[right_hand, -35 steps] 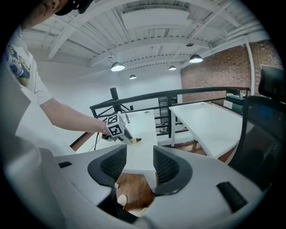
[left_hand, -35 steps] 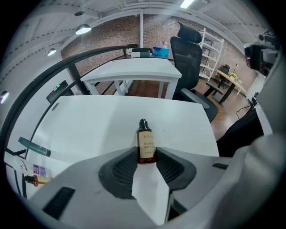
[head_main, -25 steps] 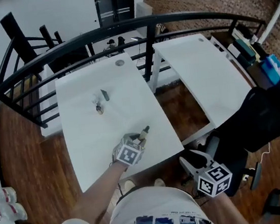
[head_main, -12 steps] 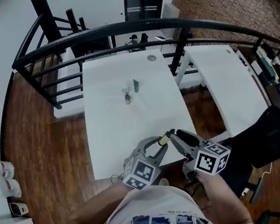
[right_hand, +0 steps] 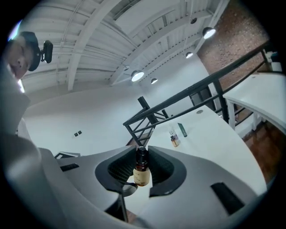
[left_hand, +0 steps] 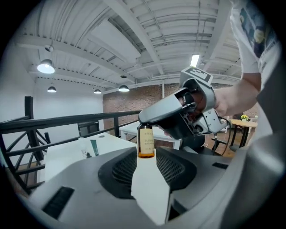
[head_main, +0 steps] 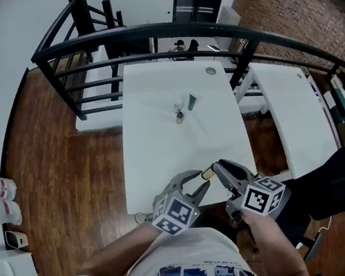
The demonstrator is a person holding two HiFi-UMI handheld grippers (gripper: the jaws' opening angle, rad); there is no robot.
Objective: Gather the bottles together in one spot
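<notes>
A small amber bottle [head_main: 207, 174] with a black cap and a pale label hangs over the near edge of the white table [head_main: 163, 161], between both grippers. My left gripper [head_main: 201, 179] grips its base at the jaw tips; in the left gripper view the bottle [left_hand: 145, 141] stands just above the pads. My right gripper [head_main: 217, 171] is closing on the cap end, and the bottle [right_hand: 141, 172] sits tight between its jaws. Far up the table lie a small clear bottle [head_main: 180, 115] and a green tube [head_main: 192, 102], close together.
A black railing [head_main: 165, 31] curves round the table's far side. A second white table [head_main: 296, 118] stands to the right, with a black chair [head_main: 336, 182] near it. A round grommet [head_main: 210, 70] sits at the first table's far edge. Wooden floor lies to the left.
The right gripper came up from low on the right to meet the left one and closed round the bottle's cap end. The left gripper drew the bottle back toward the table's near edge.
</notes>
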